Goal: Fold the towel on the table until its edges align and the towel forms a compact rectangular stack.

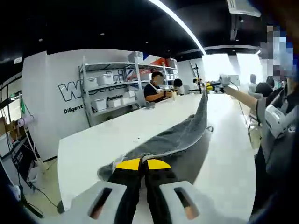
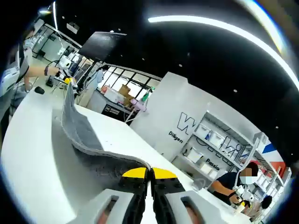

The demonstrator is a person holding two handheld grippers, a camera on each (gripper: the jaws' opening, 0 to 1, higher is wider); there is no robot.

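A grey towel hangs stretched lengthwise between my two grippers, sagging onto the white table. In the left gripper view my left gripper is shut on the near end of the towel, and my right gripper holds the far end up at arm's length. From the right gripper view, the right gripper pinches its end of the towel, which runs over the table to the left gripper, raised at the far end.
A metal shelf with white bins stands against the wall beyond the table. A seated person works at the table's far end. The person's sleeve is at the right. The table's left edge drops to the floor.
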